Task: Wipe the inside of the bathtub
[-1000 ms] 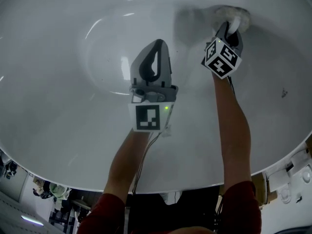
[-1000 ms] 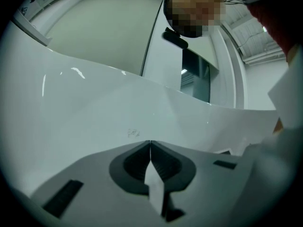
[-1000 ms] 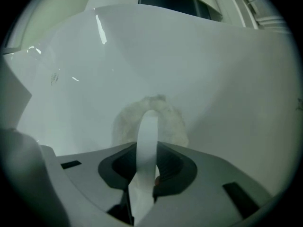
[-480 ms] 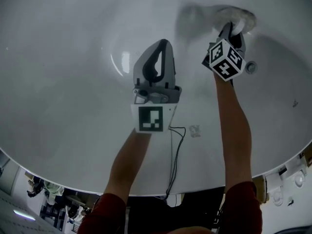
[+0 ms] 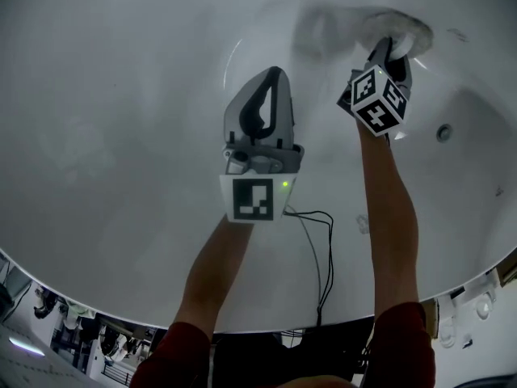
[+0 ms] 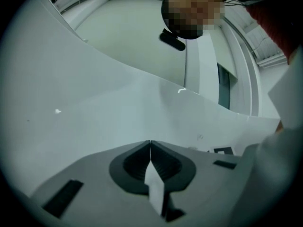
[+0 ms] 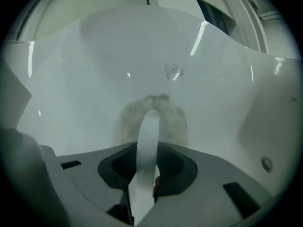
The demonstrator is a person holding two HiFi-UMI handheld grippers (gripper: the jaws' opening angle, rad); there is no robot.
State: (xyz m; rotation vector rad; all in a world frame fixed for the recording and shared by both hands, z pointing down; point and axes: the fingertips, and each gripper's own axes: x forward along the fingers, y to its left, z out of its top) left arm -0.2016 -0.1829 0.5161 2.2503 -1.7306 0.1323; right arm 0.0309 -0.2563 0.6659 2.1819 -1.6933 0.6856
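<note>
The white bathtub (image 5: 113, 136) fills the head view. My right gripper (image 5: 388, 48) reaches to the far wall and is shut on the white strap (image 7: 147, 136) of a fluffy grey wiping pad (image 5: 397, 27). The pad lies flat against the tub wall (image 7: 142, 56), and in the right gripper view the fluffy pad (image 7: 176, 119) arches round the strap just past the jaws. My left gripper (image 5: 271, 75) hovers over the middle of the tub. Its jaws are shut with nothing between them, and the left gripper (image 6: 150, 148) faces bare tub wall (image 6: 94, 108).
A small round metal fitting (image 5: 443, 132) sits in the tub wall to the right of the pad, and the same round fitting (image 7: 267, 163) shows low right in the right gripper view. A black cable (image 5: 321, 249) loops between my forearms. The tub rim (image 5: 460, 285) runs along the bottom.
The right gripper and pad have slid slightly right and up along the far wall. The left gripper has barely moved. The black cable has come into view between the arms.
</note>
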